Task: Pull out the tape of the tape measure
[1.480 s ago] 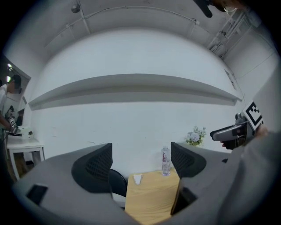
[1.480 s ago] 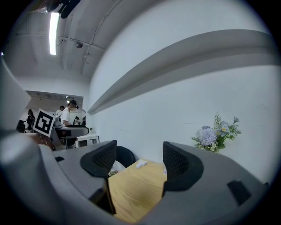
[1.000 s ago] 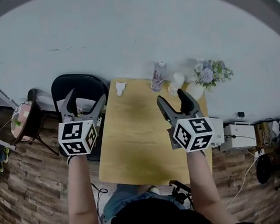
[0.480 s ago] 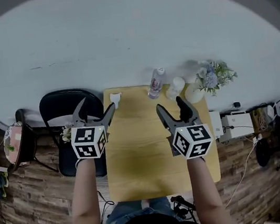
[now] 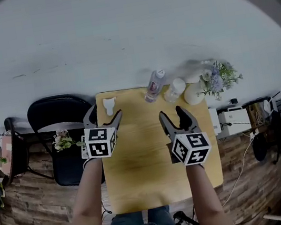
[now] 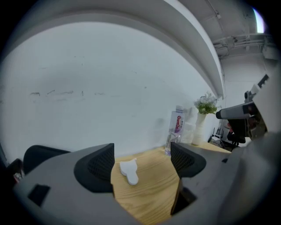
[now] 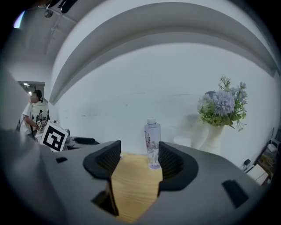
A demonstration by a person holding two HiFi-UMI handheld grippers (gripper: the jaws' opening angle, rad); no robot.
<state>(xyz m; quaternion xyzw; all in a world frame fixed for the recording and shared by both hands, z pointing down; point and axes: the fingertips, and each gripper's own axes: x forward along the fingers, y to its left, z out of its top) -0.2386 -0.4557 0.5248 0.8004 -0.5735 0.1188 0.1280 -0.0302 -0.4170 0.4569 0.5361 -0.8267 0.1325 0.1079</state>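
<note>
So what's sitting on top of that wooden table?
Along the far edge: a small white thing, a water bottle, a white cylinder and a vase of flowers. The left hand-held gripper and the right hand-held gripper hide patches of tabletop.

You're facing a plain white wall [image 5: 116,33]. A light wooden desk [image 5: 143,162] is pushed against it, with a black chair [image 5: 57,110] just left of the desk. The floor [image 5: 26,224] is dark wood plank. White equipment boxes [image 5: 235,121] sit right of the desk, and a cable [image 5: 241,175] trails below them. Lighting is even and dim.
</note>
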